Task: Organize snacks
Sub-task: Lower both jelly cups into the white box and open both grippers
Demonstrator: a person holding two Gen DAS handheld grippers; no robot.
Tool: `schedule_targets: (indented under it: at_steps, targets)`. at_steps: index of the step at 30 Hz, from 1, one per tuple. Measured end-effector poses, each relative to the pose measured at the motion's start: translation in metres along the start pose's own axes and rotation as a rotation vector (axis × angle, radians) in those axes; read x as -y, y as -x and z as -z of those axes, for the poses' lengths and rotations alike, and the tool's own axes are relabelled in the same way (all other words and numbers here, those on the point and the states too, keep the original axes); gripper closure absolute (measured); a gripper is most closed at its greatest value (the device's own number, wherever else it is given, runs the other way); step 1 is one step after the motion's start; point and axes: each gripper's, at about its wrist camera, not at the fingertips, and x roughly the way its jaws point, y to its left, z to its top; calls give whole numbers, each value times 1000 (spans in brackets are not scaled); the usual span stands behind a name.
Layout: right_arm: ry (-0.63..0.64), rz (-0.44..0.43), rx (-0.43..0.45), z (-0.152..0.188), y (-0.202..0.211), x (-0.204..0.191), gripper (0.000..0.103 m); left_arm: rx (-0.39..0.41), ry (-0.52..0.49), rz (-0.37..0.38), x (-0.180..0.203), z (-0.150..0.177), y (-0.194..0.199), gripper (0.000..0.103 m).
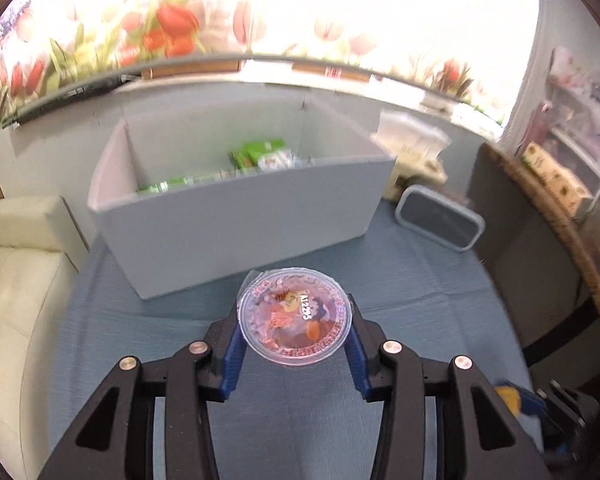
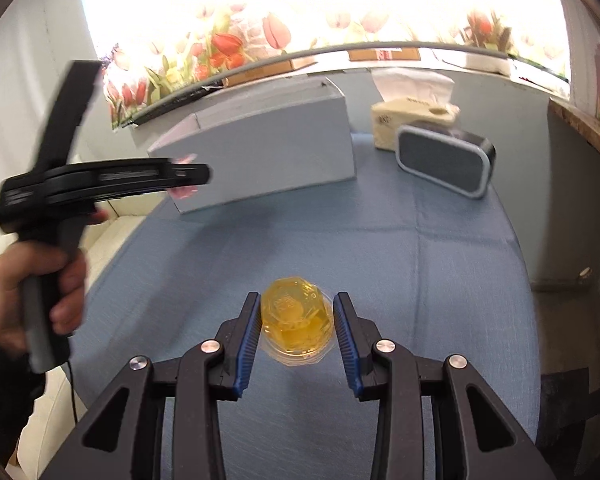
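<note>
My left gripper (image 1: 294,312) is shut on a pink jelly cup (image 1: 296,320), whose printed foil lid faces the camera, held above the blue cloth in front of an open grey box (image 1: 236,216). Green snack packets (image 1: 260,154) lie inside the box. My right gripper (image 2: 297,300) is shut on a yellow jelly cup (image 2: 296,324), low over the cloth near the table's front. In the right wrist view the left gripper (image 2: 188,176) is at the left in a person's hand (image 2: 32,300), level with the grey box (image 2: 268,156), the pink cup at its tip.
A blue cloth covers the table (image 2: 440,260). A tissue box (image 2: 412,120) and a dark, grey-rimmed container (image 2: 444,160) stand at the back right, beside the box. A cream sofa (image 1: 16,272) lies left of the table. A dark panel (image 1: 512,240) borders the right side.
</note>
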Motion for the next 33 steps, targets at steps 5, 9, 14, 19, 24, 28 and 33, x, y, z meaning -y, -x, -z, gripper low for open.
schedule_targets:
  at_steps: [5,9,14,19,24,28,33]
  targets:
    - [39,-19,40,-36,-5,-18,63,63,-12,0,-15,-23,49,55]
    - [67,-37,80,-73,-14,-32,63,87,-8,22,-29,-42,66,55]
    - [87,-59,115,-127,-33,-46,63,98,-9,40,-51,-67,64,55]
    - [127,-37,122,-181,-63,-57,63,90,12,75,-70,-95,43,55]
    - [150,6,82,-221,-105,-59,63,84,4,47,-79,-119,8,55]
    - [148,27,50,-241,-133,-56,63,59,21,66,-90,-138,-25,55]
    - [121,36,32,-250,-156,-52,63,42,30,41,-100,-144,-49,54]
